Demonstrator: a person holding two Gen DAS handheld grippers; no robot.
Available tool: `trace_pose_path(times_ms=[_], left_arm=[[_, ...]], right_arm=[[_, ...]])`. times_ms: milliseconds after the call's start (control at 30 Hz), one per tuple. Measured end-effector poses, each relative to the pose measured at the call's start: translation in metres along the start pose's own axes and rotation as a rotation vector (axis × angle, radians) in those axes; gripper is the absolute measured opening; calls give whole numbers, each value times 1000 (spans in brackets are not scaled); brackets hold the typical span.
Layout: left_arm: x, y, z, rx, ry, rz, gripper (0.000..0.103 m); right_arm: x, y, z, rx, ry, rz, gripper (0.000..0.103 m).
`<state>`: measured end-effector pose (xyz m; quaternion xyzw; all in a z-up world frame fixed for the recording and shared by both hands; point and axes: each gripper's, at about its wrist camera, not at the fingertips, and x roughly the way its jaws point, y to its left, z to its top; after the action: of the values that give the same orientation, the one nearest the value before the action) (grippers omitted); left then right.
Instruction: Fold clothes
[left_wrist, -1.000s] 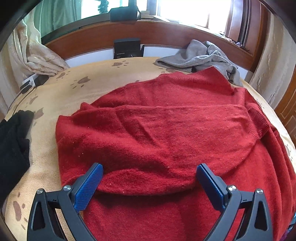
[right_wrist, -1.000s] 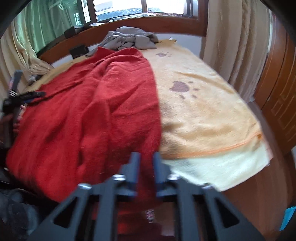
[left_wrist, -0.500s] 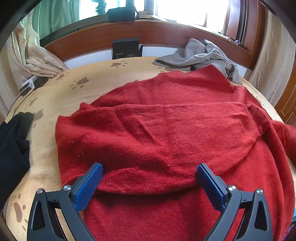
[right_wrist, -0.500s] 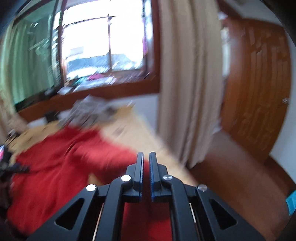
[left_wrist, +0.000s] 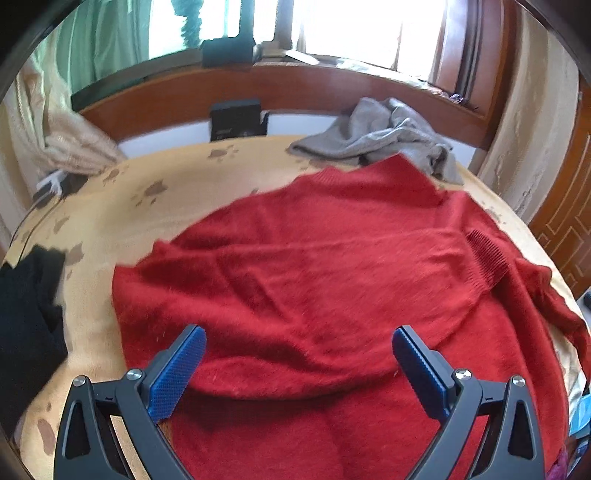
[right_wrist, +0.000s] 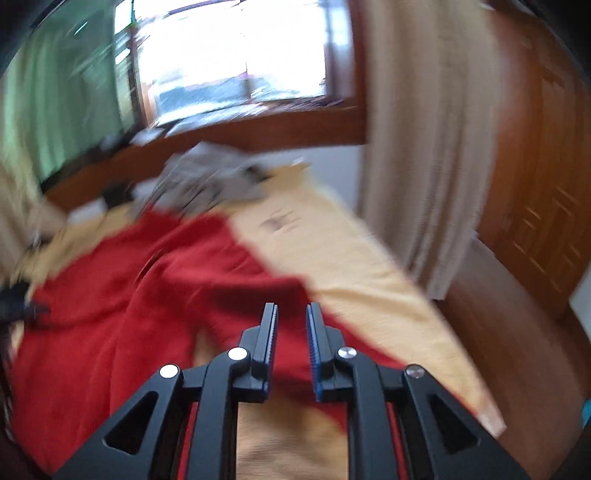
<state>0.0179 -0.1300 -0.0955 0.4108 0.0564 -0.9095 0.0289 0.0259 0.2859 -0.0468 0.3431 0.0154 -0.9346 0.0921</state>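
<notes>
I find the red sweater (left_wrist: 332, 280) directly ahead of and beneath my wide-open left gripper (left_wrist: 299, 354), its folded sleeve running crosswise, while my right gripper (right_wrist: 291, 332), narrowly parted and empty, hovers over its right edge.

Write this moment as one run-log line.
left gripper: open over red knitted sweater | right gripper: slightly open, empty

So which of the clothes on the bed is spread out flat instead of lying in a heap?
The red sweater, laid out across the yellow blanket in front of the fingers. The grey garment by the headboard and the black one are bunched up.
</notes>
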Motion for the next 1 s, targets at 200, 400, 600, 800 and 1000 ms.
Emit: trace_pose_path(times_ms=[200, 400, 600, 800, 1000], left_arm=[[22, -5, 23, -12, 5, -14, 103], [37, -5, 19, -1, 32, -2, 103], [49, -5, 14, 12, 55, 12, 103], [61, -4, 9, 24, 78, 26, 103], [61, -3, 9, 24, 79, 26, 103]], right_arm=[[40, 38, -23, -258, 130, -83, 75], [61, 17, -22, -232, 178, -167, 46], [38, -43, -1, 6, 24, -314, 11], [55, -71, 2, 57, 97, -264, 12], [41, -69, -9, 96, 128, -163, 81]])
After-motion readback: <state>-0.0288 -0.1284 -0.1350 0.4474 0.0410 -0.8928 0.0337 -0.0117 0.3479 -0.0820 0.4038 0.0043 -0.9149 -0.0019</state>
